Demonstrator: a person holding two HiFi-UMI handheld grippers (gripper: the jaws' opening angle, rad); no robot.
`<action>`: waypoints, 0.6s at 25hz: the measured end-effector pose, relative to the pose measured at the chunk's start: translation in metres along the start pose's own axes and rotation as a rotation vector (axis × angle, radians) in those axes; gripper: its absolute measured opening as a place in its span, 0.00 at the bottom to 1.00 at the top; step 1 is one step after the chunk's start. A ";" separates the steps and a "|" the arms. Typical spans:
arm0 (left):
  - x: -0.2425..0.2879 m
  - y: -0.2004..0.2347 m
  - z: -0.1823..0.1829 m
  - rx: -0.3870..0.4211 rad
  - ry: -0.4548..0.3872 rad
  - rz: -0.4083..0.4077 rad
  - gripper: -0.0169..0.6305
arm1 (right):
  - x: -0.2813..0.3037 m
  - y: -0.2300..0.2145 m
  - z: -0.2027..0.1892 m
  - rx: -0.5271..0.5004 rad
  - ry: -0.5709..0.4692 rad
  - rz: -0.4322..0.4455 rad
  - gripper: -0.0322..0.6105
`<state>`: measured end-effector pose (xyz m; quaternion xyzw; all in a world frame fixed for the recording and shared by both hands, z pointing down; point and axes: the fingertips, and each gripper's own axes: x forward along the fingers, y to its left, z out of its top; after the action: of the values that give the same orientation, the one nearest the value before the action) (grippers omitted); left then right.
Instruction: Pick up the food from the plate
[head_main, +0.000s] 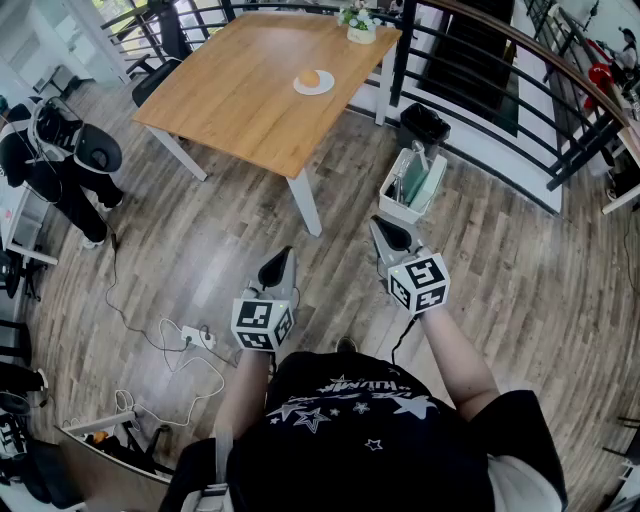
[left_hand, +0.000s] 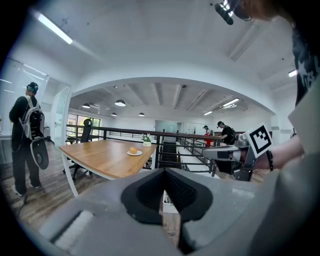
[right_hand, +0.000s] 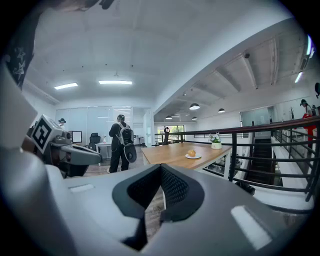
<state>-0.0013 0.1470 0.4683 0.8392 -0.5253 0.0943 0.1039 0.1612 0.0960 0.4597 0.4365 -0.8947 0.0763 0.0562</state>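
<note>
An orange round piece of food lies on a small white plate on the wooden table, far ahead of me. The same food shows small and distant in both gripper views. My left gripper and right gripper are held side by side over the wooden floor, well short of the table. Both are shut with nothing between the pads. From the left gripper view the right gripper shows at the right; the left gripper shows at the left of the right gripper view.
A black railing runs behind the table, with a potted plant at the table's far edge. A white bin stands on the floor ahead right. Cables and a power strip lie at the left. A person with a backpack stands left of the table.
</note>
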 end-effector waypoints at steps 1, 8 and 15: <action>0.001 0.000 0.001 -0.004 -0.003 -0.001 0.03 | 0.000 0.000 0.000 0.000 0.000 0.001 0.05; -0.005 0.002 0.004 -0.007 -0.022 -0.007 0.03 | 0.006 0.013 -0.002 -0.002 0.012 0.016 0.05; -0.043 0.030 0.000 -0.069 -0.021 0.021 0.03 | 0.001 0.054 0.005 -0.026 0.024 0.027 0.05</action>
<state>-0.0465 0.1712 0.4588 0.8307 -0.5380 0.0685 0.1261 0.1178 0.1266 0.4502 0.4225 -0.9008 0.0705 0.0718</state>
